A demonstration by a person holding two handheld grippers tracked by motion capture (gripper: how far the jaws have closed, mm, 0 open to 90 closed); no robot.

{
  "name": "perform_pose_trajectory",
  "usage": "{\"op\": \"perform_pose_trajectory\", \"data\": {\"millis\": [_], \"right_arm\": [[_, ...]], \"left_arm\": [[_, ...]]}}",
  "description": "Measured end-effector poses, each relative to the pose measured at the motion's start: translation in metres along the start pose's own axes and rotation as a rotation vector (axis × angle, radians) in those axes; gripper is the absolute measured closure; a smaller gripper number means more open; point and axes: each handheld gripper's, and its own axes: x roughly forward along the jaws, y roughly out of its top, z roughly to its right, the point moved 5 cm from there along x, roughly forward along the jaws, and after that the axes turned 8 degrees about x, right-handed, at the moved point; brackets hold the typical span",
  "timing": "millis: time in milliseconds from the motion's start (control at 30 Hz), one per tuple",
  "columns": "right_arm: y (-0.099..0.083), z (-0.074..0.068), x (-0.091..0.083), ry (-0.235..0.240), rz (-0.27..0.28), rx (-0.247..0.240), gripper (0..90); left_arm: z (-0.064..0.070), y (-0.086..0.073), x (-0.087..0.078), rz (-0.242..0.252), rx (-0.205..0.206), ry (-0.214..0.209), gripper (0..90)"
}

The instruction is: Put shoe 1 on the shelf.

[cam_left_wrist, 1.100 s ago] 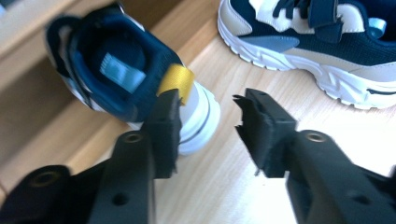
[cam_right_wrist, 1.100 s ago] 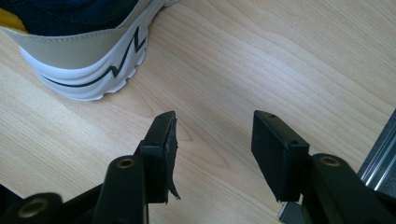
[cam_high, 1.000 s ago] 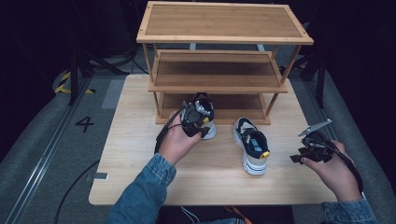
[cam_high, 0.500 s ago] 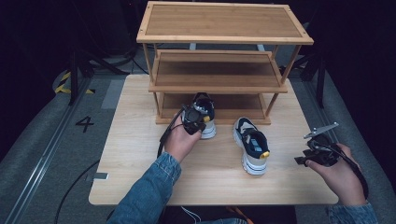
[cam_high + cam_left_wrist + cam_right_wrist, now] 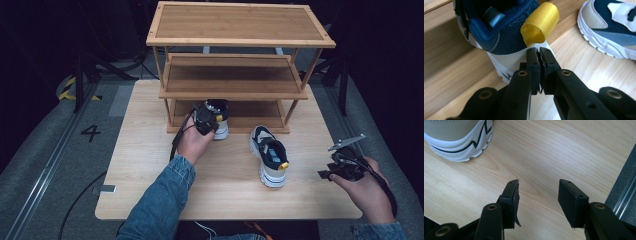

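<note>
At rack's bottom shelf (image 5: 250,107), left claw (image 5: 539,53) closed against shoe heel (image 5: 509,58).

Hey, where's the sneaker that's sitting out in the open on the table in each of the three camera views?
High view: the free sneaker lies right of centre on the table, heel toward the person.
Left gripper view: its side fills the top right corner.
Right gripper view: its white sole edge is at the top left.
Shared landmark: the pale wood table under it.
</note>
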Motion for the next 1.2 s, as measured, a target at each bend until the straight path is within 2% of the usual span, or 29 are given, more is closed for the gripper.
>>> {"op": "perform_pose_trajectory", "data": {"millis": [100,233,267,367,533,633,700,767,800,967,1067,1200], "right_arm": [[0.000,0.000,0.000,0.001,0.000,0.001,52.0],[-0.001,0.000,0.000,0.000,0.001,-0.002,52.0],[-0.001,0.000,-0.001,0.001,0.003,0.000,52.0],[0.000,0.000,0.000,0.001,0.004,-0.003,52.0],[0.003,-0.004,0.001,0.004,0.003,-0.018,52.0],[0.005,-0.004,0.002,0.004,0.003,-0.021,52.0],[0.005,-0.005,0.002,0.004,0.003,-0.021,52.0],[0.005,-0.005,0.002,0.005,0.004,-0.023,52.0],[0.006,-0.005,0.002,0.005,0.006,-0.025,52.0],[0.007,-0.005,0.003,0.008,0.004,-0.027,52.0],[0.008,-0.006,0.003,0.011,0.006,-0.029,52.0],[0.012,-0.007,0.003,0.009,0.012,-0.036,52.0]], "left_arm": [[-0.003,0.004,0.008,0.002,0.001,-0.001,83.5],[-0.008,0.007,0.014,0.000,0.016,0.028,81.5],[-0.009,0.007,0.016,0.009,0.031,0.045,81.5],[-0.010,0.007,0.017,0.024,0.041,0.049,81.0],[-0.009,0.006,0.020,0.050,0.037,0.047,76.6],[-0.010,0.005,0.023,0.066,0.042,0.062,75.2],[-0.011,0.005,0.027,0.080,0.030,0.061,70.8],[-0.014,0.003,0.033,0.083,-0.022,0.024,69.9],[-0.014,0.003,0.034,0.097,-0.033,0.017,69.7],[-0.013,0.003,0.034,0.100,-0.025,0.003,64.2],[-0.009,0.001,0.031,0.091,-0.006,-0.003,54.1],[-0.002,-0.004,0.018,0.064,-0.022,-0.003,45.2]]}}
